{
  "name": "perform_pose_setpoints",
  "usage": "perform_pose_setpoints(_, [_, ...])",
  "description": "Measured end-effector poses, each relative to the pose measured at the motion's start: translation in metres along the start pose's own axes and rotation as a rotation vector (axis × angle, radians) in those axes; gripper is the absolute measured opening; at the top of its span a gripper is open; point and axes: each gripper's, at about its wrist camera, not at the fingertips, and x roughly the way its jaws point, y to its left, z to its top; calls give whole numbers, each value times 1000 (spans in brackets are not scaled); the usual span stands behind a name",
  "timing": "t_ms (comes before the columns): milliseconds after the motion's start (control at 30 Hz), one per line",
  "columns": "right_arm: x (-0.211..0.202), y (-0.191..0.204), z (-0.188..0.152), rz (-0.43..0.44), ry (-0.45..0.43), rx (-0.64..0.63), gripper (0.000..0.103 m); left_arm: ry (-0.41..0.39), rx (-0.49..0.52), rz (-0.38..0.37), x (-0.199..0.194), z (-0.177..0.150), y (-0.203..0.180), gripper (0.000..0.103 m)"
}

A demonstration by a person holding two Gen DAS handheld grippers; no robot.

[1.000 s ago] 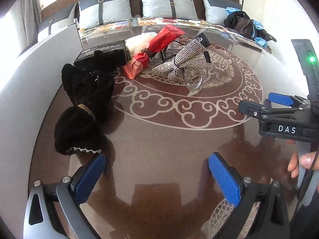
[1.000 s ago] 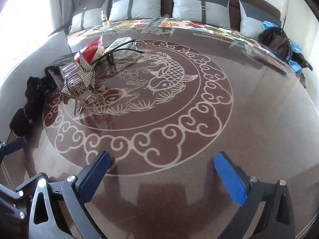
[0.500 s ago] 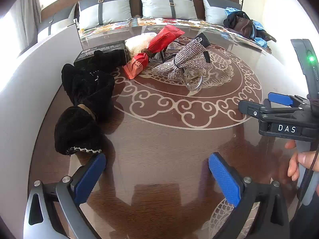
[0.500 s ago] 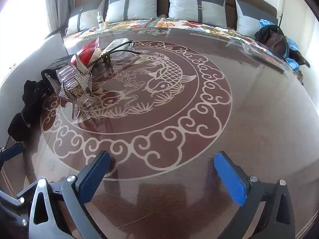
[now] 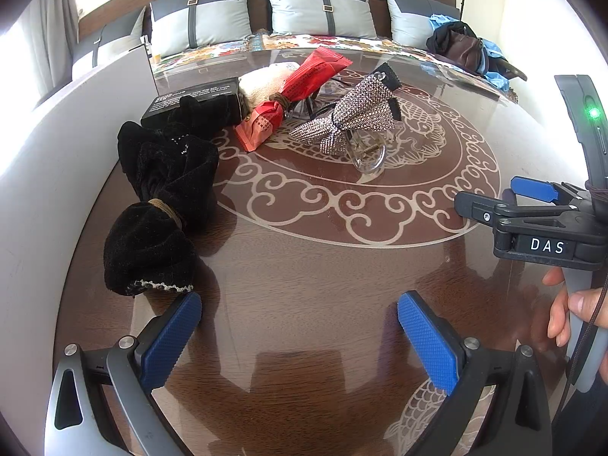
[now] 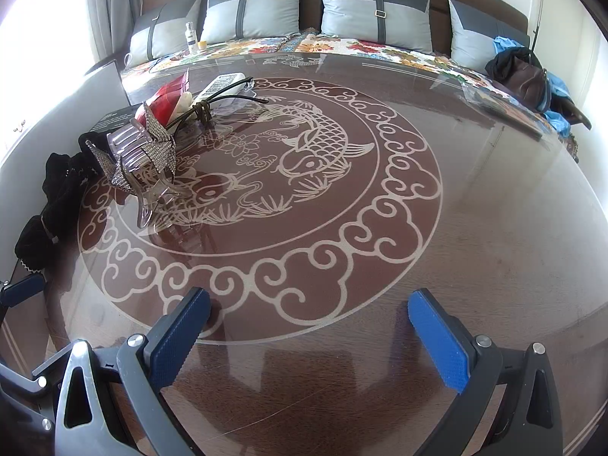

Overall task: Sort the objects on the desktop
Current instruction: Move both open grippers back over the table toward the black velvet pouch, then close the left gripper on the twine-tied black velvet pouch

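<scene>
A pile of small objects lies at the left of a round glass-topped table (image 5: pixel 304 304). A black velvet bow (image 5: pixel 159 205) is nearest, just beyond my left gripper's left fingertip. Behind it sit a black box (image 5: pixel 190 97), a red packet (image 5: pixel 296 91), a cream pouch (image 5: pixel 262 83) and a rhinestone bow hair claw (image 5: pixel 353 121). My left gripper (image 5: pixel 298 323) is open and holds nothing. My right gripper (image 6: pixel 309 317) is open over the table's bare front part, with the hair claw (image 6: pixel 140 159), a coiled dark cable (image 6: pixel 212 104) and the velvet bow (image 6: pixel 53 197) far to its left.
A pale wall or panel (image 5: pixel 57 152) runs along the table's left edge. Beyond the table is a bed with grey cushions (image 6: pixel 262 11) and a dark bag (image 6: pixel 524 72). A person's hand (image 5: pixel 570 311) holds the right gripper's handle. The table's middle and right show only the fish pattern (image 6: pixel 311 148).
The left view is nearly unchanged. The right gripper has shifted slightly, so the table pattern and objects sit a little lower and further left in its view.
</scene>
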Motion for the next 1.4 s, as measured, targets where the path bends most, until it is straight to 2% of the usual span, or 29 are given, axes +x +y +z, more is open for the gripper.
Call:
perform_pose_setpoints(500, [0, 0, 0, 1, -1, -1, 103, -8, -19, 17, -3, -4, 1, 103])
perform_pose_setpoints(633, [0, 0, 0, 1, -1, -1, 103, 1, -88, 64, -8, -3, 11, 103])
perform_pose_setpoints(700, [0, 0, 0, 1, -1, -1, 103, -68, -129, 25, -22, 4, 21, 103])
perform_pose_setpoints(767, [0, 0, 0, 1, -1, -1, 103, -123, -131, 41, -33, 22, 31, 103])
perform_pose_setpoints(800, [0, 0, 0, 2, -1, -1, 103, -124, -122, 62, -33, 35, 35, 103])
perform_pose_setpoints(867, [0, 0, 0, 2, -1, -1, 103, -77, -126, 90, -23, 57, 47, 103])
perform_pose_setpoints(1000, [0, 0, 0, 2, -1, -1, 103, -33, -192, 75, 3, 78, 74, 103])
perform_pose_setpoints(1133, [0, 0, 0, 2, -1, -2, 103, 94, -200, 82, 37, 76, 83, 103])
perform_pose_setpoints(1167, [0, 0, 0, 2, -1, -2, 103, 99, -203, 69, 39, 69, 81, 103])
perform_pose_setpoints(1233, [0, 0, 0, 2, -1, -2, 103, 39, -169, 55, 33, 58, 74, 81])
perform_pose_setpoints(1267, [0, 0, 0, 2, -1, -2, 103, 16, -140, 65, 29, 55, 70, 61])
perform_pose_setpoints(1300, [0, 0, 0, 2, -1, -2, 103, 7, -120, 68, 28, 53, 67, 45])
perform_pose_setpoints(1367, [0, 0, 0, 2, -1, -2, 103, 4, -120, 21, 23, 52, 66, 34])
perform_pose_setpoints(1400, [0, 0, 0, 3, -1, -2, 103, 8, -136, -13, 21, 50, 65, 34])
